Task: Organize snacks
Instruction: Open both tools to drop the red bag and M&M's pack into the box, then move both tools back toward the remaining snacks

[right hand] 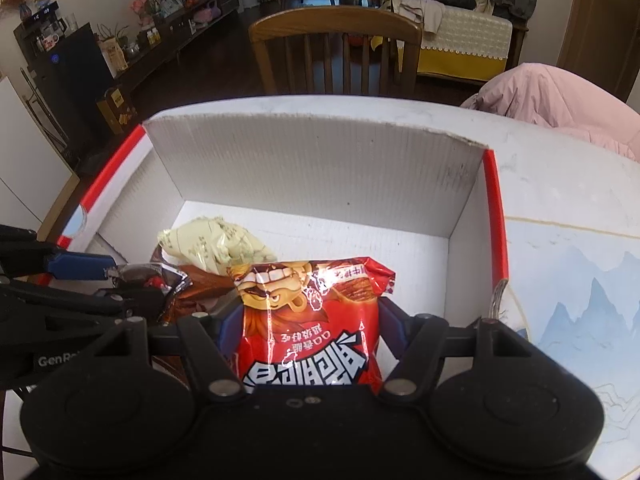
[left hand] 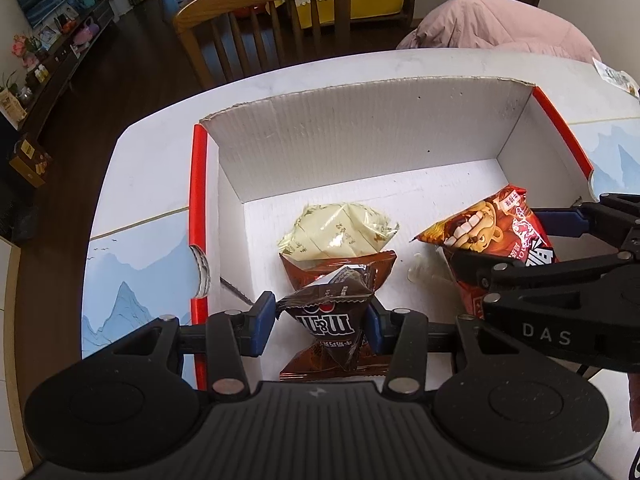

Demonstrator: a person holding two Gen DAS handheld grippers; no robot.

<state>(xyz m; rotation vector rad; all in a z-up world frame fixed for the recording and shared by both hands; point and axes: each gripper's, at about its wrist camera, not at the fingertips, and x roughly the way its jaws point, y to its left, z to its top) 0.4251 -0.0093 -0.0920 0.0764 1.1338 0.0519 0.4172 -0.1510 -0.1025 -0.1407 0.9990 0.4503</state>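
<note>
Brown foil first, far left: M&M pack [left hand: 334,320] pinched between the blue pads [left hand: 262,322] of the left gripper [left hand: 320,322], jaws clamped on its crumpled upper half, hanging just over another brown pack [left hand: 340,268] inside the box [left hand: 352,140]. Light, crinkly, slippery by the look of it, so best taken across the body, not by the thin sealed edge. Beyond that, a pale yellow pack [left hand: 340,232] lying flat on the box floor. Over to the right, red pack [right hand: 316,320] gripped in the right gripper [right hand: 308,340], jaws closed on its puffy sides, held low inside the box near the front wall. Soft, air-filled, probably crushable, so a gentle squeeze only. Plenty of bare white floor toward the back wall and the right-hand corner; red-edged side walls close on both flanks, and the two grippers nearly touching in the middle, so little room for sideways swings.
</note>
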